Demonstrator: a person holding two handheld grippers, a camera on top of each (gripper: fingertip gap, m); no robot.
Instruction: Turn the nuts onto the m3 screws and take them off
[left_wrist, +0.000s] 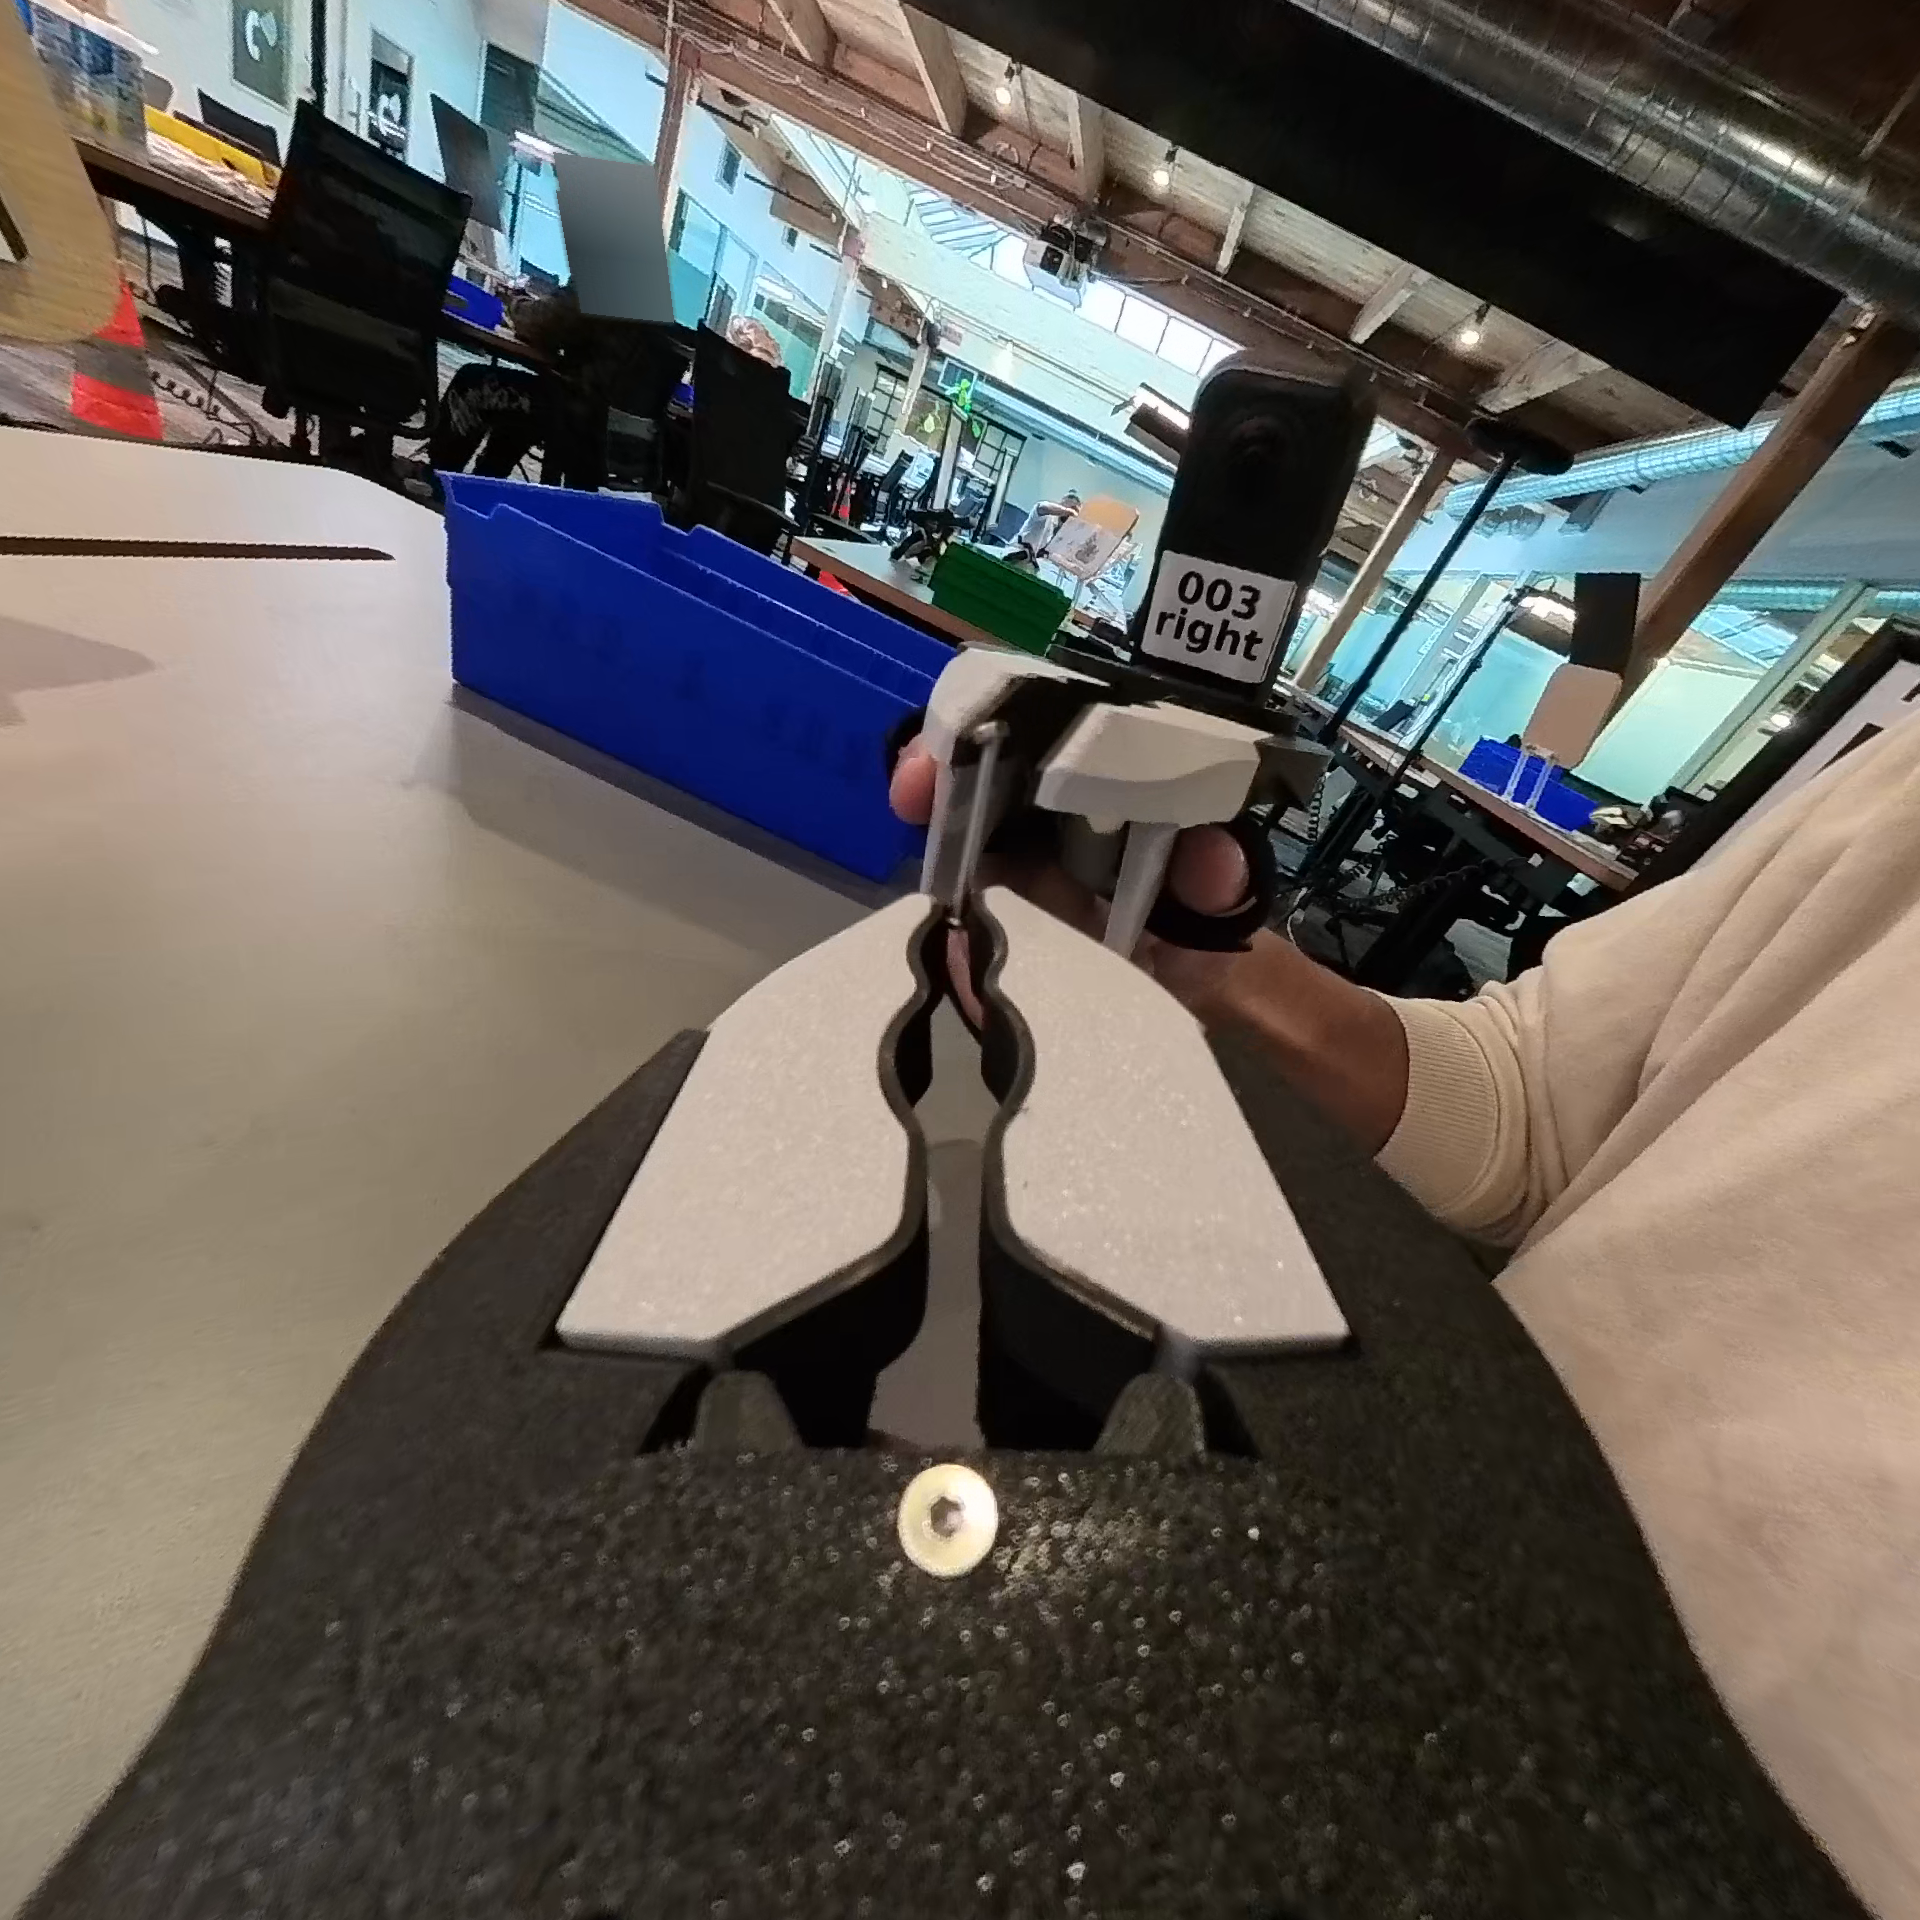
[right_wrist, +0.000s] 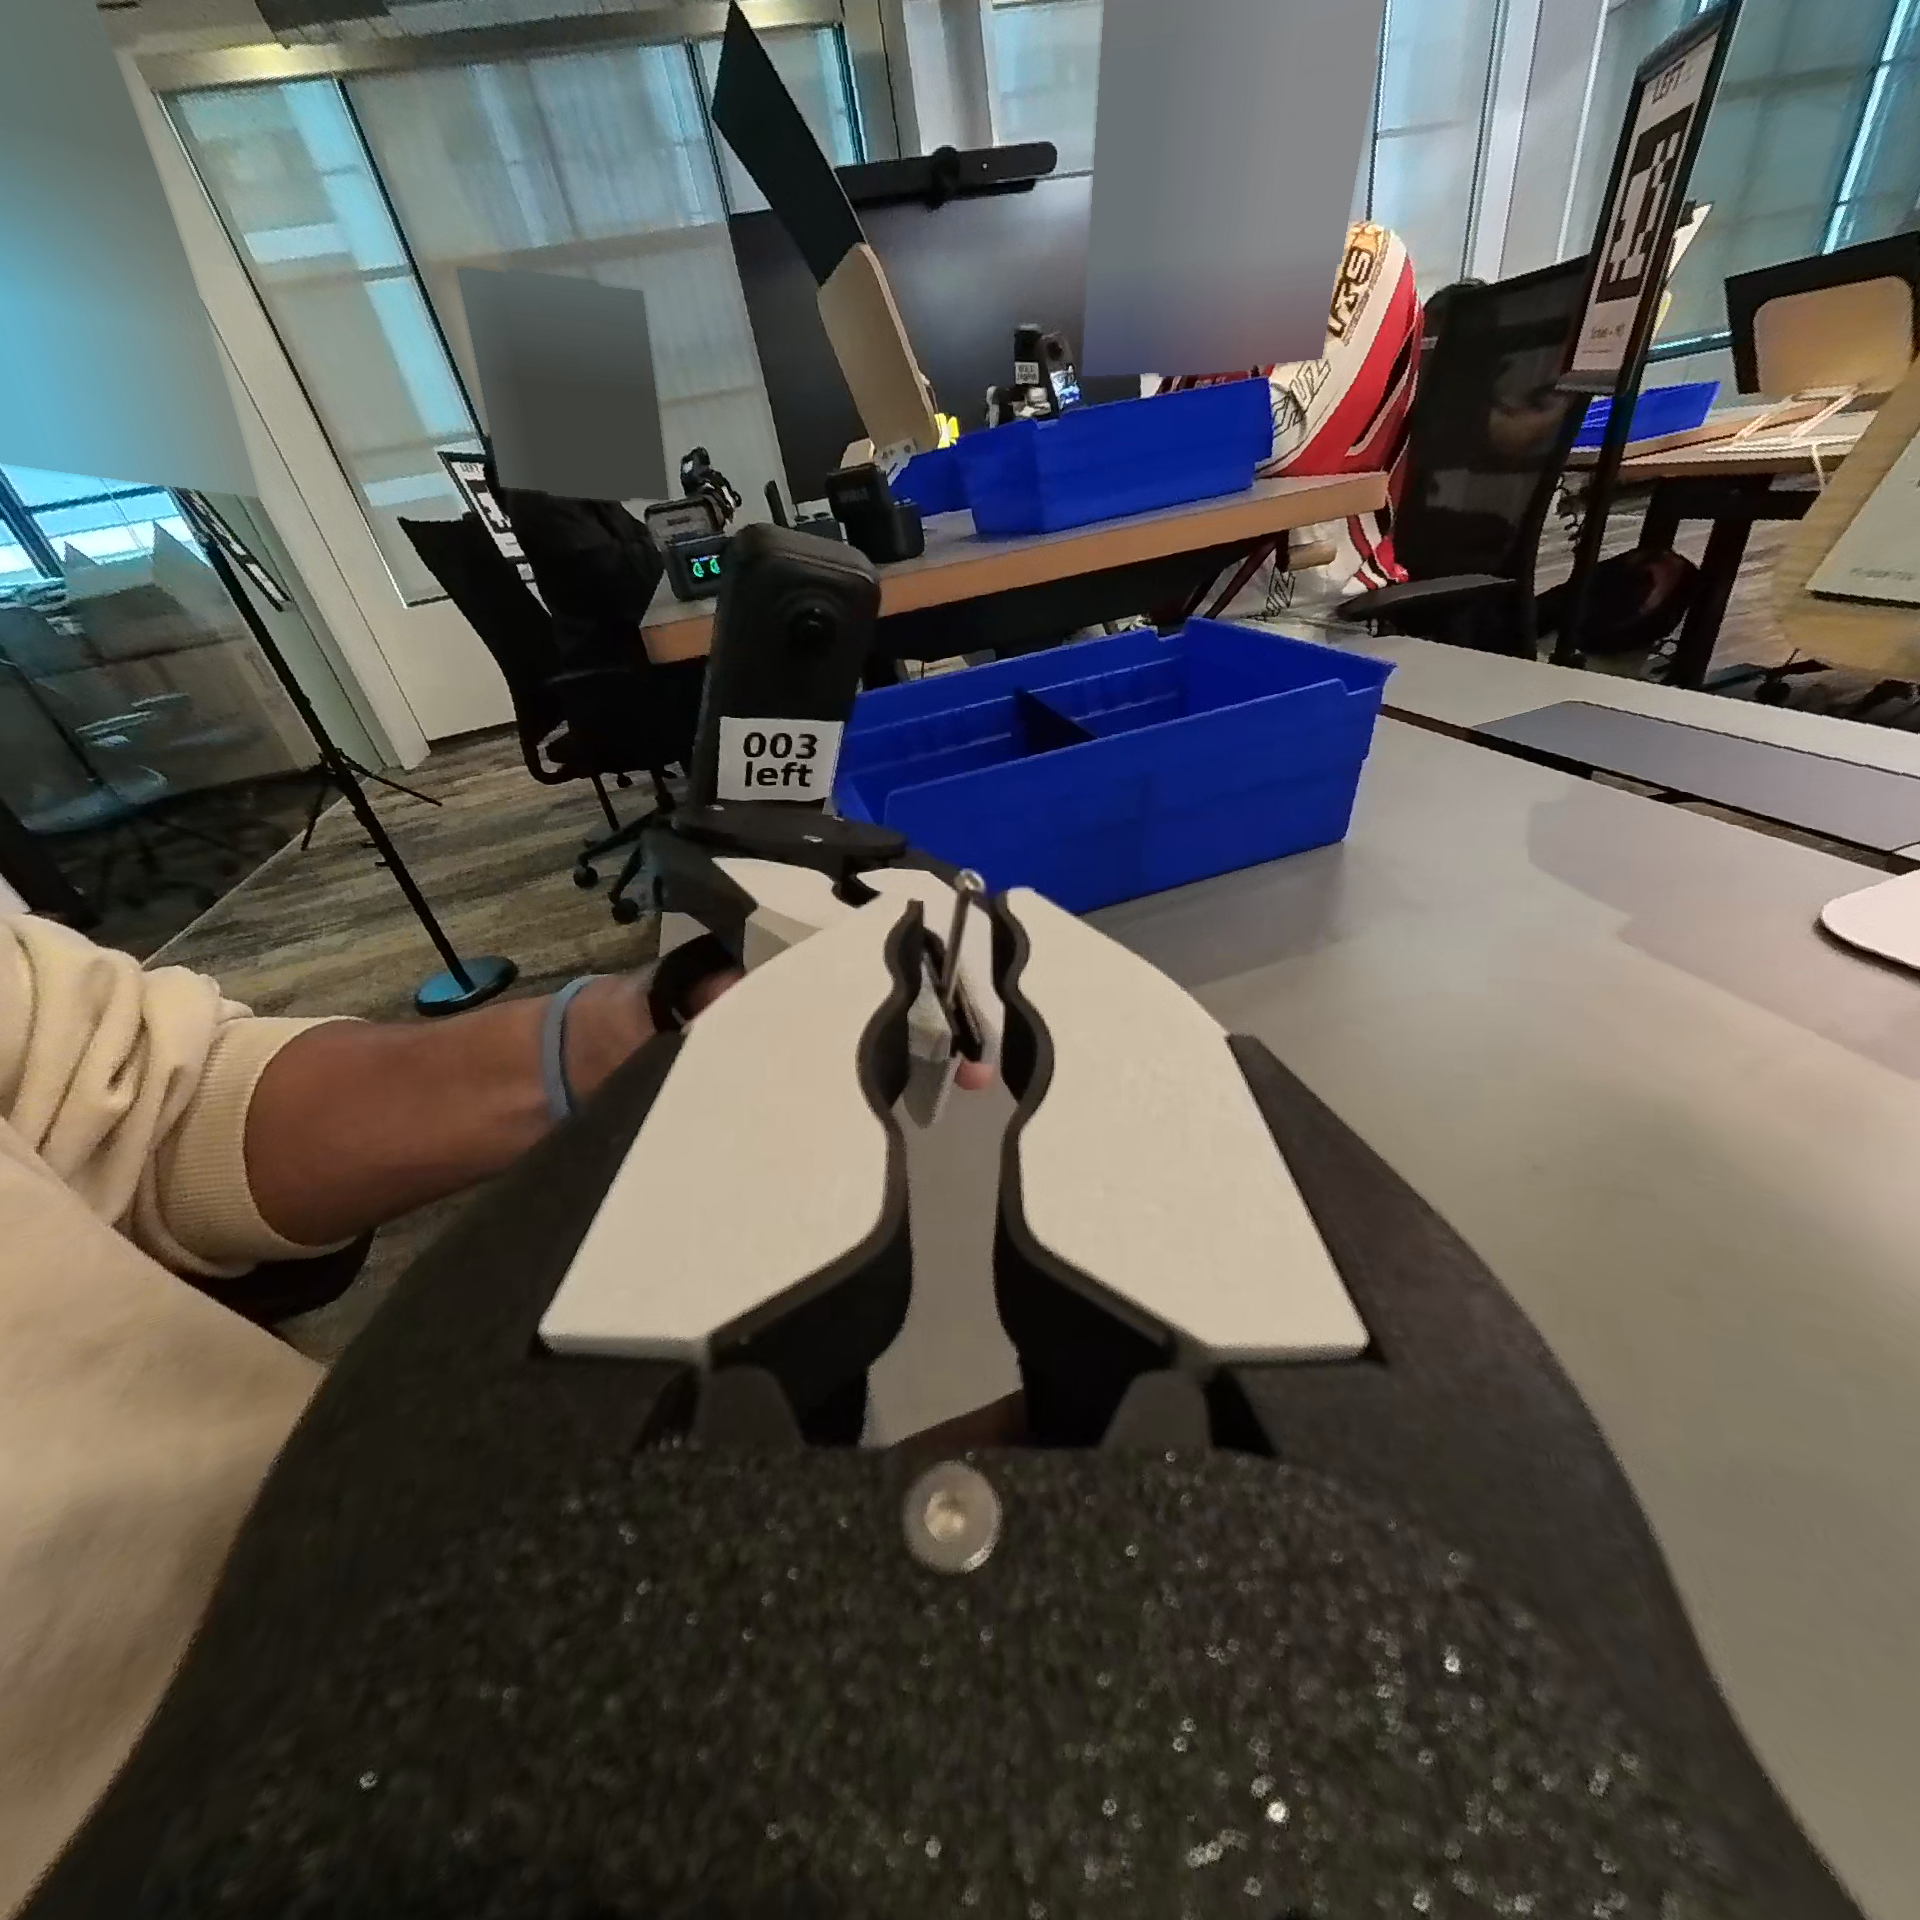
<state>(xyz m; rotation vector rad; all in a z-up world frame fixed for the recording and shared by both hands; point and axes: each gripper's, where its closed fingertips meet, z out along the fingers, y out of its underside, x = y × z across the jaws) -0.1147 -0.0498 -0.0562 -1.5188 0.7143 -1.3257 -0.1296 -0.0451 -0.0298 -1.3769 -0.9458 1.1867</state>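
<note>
A long thin screw (left_wrist: 975, 821) stands tilted between the two grippers, head up. My left gripper (left_wrist: 954, 906) is shut on its lower end, where a small nut (left_wrist: 954, 918) sits at the fingertips. My right gripper (left_wrist: 1039, 862), held in a hand, faces the left one, its fingers apart, one finger (left_wrist: 940, 821) beside the shaft. In the right wrist view the screw (right_wrist: 958, 935) rises through the gap of my right gripper (right_wrist: 958, 902) without touching both fingers. The left gripper's tips (right_wrist: 935, 1039) show behind that gap. All is held above the grey table (left_wrist: 260, 831).
A blue divided bin (left_wrist: 665, 665) stands on the table (right_wrist: 1558, 1039) just behind the grippers, also in the right wrist view (right_wrist: 1122, 769). A white flat object (right_wrist: 1881, 925) lies at the right edge. Cream sleeves flank both views. Chairs, desks and tripods stand beyond. My left and right fingertips are right by each other.
</note>
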